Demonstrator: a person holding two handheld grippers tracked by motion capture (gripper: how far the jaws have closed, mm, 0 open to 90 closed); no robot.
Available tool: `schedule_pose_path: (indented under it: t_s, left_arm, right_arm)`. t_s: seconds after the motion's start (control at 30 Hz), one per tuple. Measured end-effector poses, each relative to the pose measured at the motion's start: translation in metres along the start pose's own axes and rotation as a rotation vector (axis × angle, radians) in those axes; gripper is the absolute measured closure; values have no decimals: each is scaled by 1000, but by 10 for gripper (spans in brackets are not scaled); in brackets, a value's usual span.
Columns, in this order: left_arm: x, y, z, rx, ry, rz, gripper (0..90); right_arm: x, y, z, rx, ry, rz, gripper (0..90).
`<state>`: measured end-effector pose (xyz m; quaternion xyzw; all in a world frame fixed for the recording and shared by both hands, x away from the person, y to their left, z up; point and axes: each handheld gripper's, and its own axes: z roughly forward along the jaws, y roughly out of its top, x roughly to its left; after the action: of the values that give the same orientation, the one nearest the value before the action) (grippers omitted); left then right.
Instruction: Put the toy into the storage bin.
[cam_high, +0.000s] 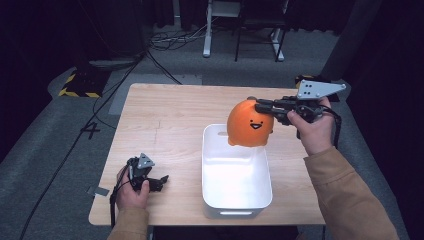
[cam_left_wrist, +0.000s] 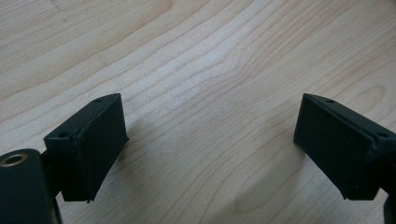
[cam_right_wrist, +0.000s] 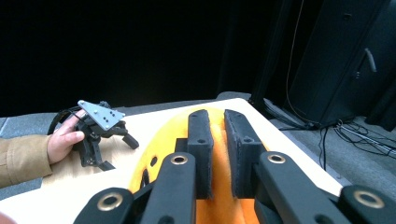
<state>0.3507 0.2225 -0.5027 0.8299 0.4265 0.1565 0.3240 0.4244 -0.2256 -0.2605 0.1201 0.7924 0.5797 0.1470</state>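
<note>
A: Entry, right side. The right hand-held gripper (cam_high: 261, 106) was held in the air over the far end of the white bin (cam_high: 212, 150); its jaws were pinching a fold at the top of the orange plush toy (cam_high: 250, 124); in the right gripper view the two black pads sat close together with orange fabric (cam_right_wrist: 219, 186) caught between them.

B: And the toy's position?

A: Hanging from that hand-held gripper, clear of the counter (cam_high: 165, 120); its lower edge was level with the bin's far rim in the high view, whether touching could not be told; its printed smiling face pointed toward the person.

B: Left side?

A: The left hand-held gripper (cam_high: 159, 180) lay low at the near left of the counter, well apart from the bin; the left hand (cam_high: 132, 192) gripped it; its jaws stood spread wide, nothing but bare wood grain (cam_left_wrist: 210, 116) between them in the left gripper view.

B: The bin itself?

A: Upright on the counter's near middle; interior plain white; a tan sleeve (cam_high: 350, 195) ran in along its right side.
</note>
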Motion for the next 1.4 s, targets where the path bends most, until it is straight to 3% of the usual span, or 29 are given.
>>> schedule_pose_path:
  t_s: [0.4, 0.8, 1.03, 1.4]
  left_arm:
    - [0, 0, 0, 0, 0, 0, 97]
    - [0, 0, 0, 0, 0, 0, 98]
    - [0, 0, 0, -1, -1, 1, 98]
    - [0, 0, 0, -1, 0, 1, 98]
  right_arm:
    - [9, -7, 28, 26, 21, 13, 812]
    - [17, -25, 57, 55, 64, 27, 811]
    - [25, -47, 78, 120, 88, 30, 809]
    - [35, -60, 95, 210, 104, 4, 804]
